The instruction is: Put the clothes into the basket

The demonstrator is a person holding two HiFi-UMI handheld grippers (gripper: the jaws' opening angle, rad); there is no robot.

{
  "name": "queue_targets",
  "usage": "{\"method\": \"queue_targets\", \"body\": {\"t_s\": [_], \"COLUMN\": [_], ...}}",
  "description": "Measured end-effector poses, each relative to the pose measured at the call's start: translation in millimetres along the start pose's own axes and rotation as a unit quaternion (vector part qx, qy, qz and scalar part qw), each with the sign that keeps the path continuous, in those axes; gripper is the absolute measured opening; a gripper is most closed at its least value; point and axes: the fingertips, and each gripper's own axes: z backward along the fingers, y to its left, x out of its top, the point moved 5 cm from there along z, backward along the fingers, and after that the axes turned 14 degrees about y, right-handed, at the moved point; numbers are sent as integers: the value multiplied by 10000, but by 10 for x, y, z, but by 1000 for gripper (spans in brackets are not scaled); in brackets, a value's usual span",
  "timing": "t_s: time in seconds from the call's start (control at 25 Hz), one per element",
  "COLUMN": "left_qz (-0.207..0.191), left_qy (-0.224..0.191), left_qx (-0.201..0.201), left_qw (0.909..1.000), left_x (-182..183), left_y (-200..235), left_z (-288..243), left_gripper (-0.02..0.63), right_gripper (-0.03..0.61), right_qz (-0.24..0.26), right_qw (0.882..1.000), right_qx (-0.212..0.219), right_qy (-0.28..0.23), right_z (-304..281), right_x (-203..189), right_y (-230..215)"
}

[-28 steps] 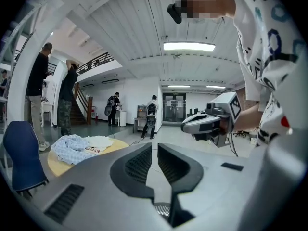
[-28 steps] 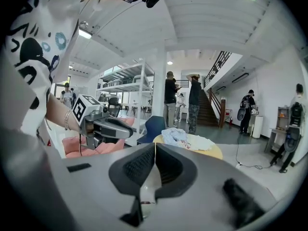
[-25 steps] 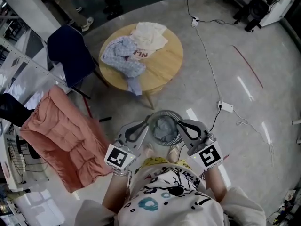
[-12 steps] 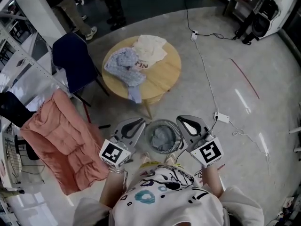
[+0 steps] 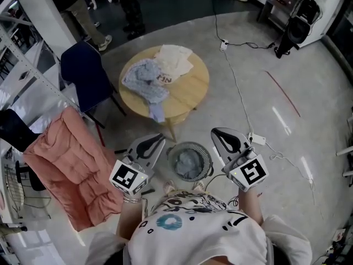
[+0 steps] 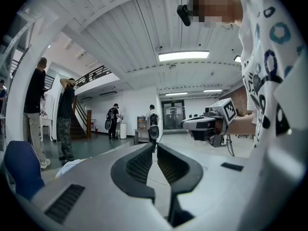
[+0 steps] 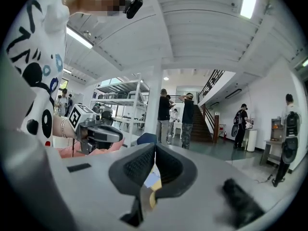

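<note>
While the crumpled pale blue shirt point(image 5: 144, 79) and cream printed top point(image 5: 174, 59) lie on the round wooden worktop point(image 5: 193, 95), left tongs point(image 5: 161, 138) closed, empty, round grey mesh basket point(image 5: 208, 158) on the floor point(image 5: 265, 70) between the tongs, grey cloth point(image 5: 189, 162) inside, right tongs point(image 5: 215, 132) closed, empty.

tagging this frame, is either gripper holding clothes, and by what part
Nothing is held: left gripper and right gripper are both shut and empty.

Table point(image 5: 194, 93) at twelve o'clock: pale matt wood, bearing crumpled soft blue cloth point(image 5: 144, 80) and cream cloth point(image 5: 174, 59). Floor point(image 5: 265, 76): smooth grey, glossy with glare. Quilt point(image 5: 71, 164) at nine: puffy pink fabric, matt. Basket point(image 5: 206, 154): ribbed grey wall, grey cloth point(image 5: 189, 162) inside.
</note>
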Motion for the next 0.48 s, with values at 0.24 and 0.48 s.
{"method": "queue_targets", "body": {"t_s": [0.24,0.48], "left_qz": [-220,-593], "left_qy": [-167,-141], "left_qx": [107,43], "left_qw": [9996,9981], "left_x": [238,375], "left_y": [99,174], "left_z": [187,219], "left_gripper": [42,43], "right_gripper": [31,29], "right_qz": [-30,64], "right_qw": [9997,9995], "right_qx": [-226,-295], "right_qy": [-121,-135], "right_z": [230,319], "right_x": [245,294], "right_y": [-52,-163]}}
